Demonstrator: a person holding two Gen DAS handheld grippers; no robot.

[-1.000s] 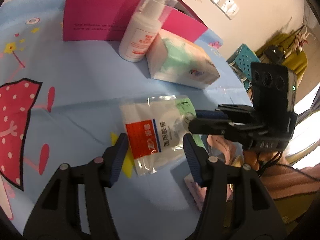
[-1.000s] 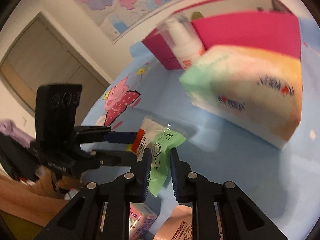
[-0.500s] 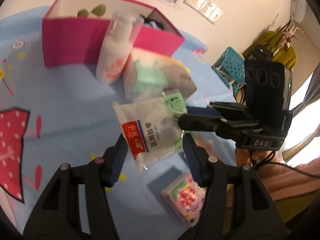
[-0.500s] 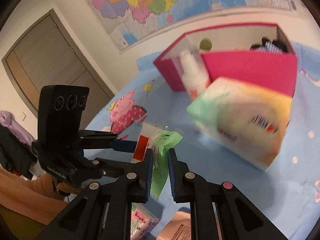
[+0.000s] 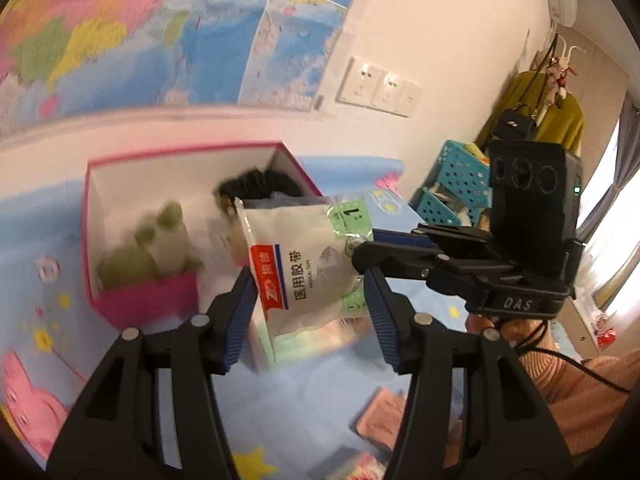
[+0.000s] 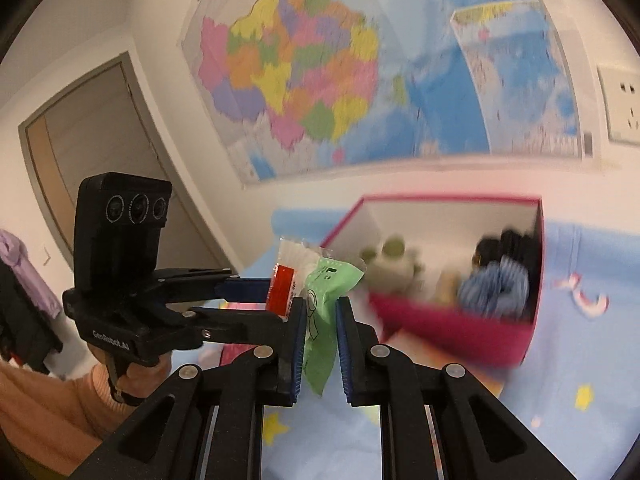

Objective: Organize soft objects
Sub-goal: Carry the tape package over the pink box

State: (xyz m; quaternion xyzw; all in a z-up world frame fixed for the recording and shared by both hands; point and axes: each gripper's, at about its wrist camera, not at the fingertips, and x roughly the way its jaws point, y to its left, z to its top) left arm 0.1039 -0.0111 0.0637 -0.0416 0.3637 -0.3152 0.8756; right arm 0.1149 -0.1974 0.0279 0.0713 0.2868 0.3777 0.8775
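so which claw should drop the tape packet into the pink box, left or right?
Right. The right claw is shut on the tape packet's green edge, holding it in the air in front of the pink box. The left claw is open with the packet between its fingers, gripping nothing.

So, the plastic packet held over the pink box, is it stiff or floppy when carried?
Probably floppy: the packet hangs limp below the right claw, pinched at one edge. It seems light, since that thin grip carries it. The glossy film might slip.
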